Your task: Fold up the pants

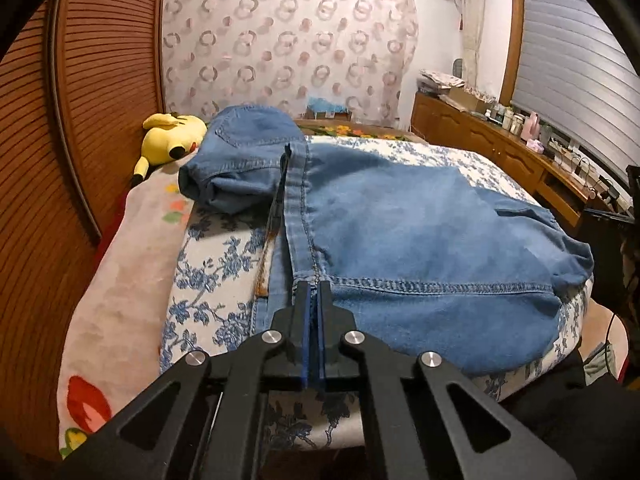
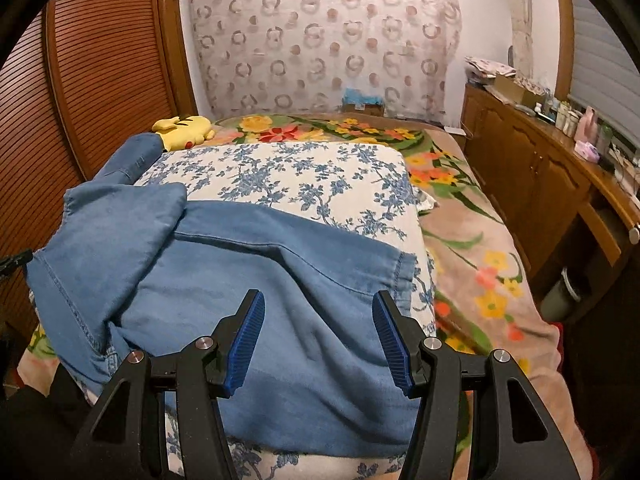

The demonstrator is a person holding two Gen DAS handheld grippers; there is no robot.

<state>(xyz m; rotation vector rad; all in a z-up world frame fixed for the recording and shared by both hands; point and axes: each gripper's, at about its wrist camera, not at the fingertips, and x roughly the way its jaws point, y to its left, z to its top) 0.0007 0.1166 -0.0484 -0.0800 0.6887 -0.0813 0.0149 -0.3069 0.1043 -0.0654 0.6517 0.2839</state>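
Note:
Blue denim pants (image 1: 400, 224) lie spread on a blue-and-white floral cushion (image 1: 208, 280). My left gripper (image 1: 315, 286) is shut, its tips pinching the pants at a stitched seam near the front edge. The waistband end (image 1: 240, 152) lies bunched at the far left. In the right wrist view the pants (image 2: 240, 280) lie across the cushion (image 2: 300, 176), with one part folded over at the left. My right gripper (image 2: 318, 308) is open and empty, just above the denim near the hem (image 2: 404, 276).
A yellow plush toy (image 1: 172, 136) lies at the far left by a slatted wooden wall (image 1: 80, 120). A flowered blanket (image 2: 480, 248) covers the bed to the right. A wooden sideboard (image 2: 540, 168) with bottles stands along the right side.

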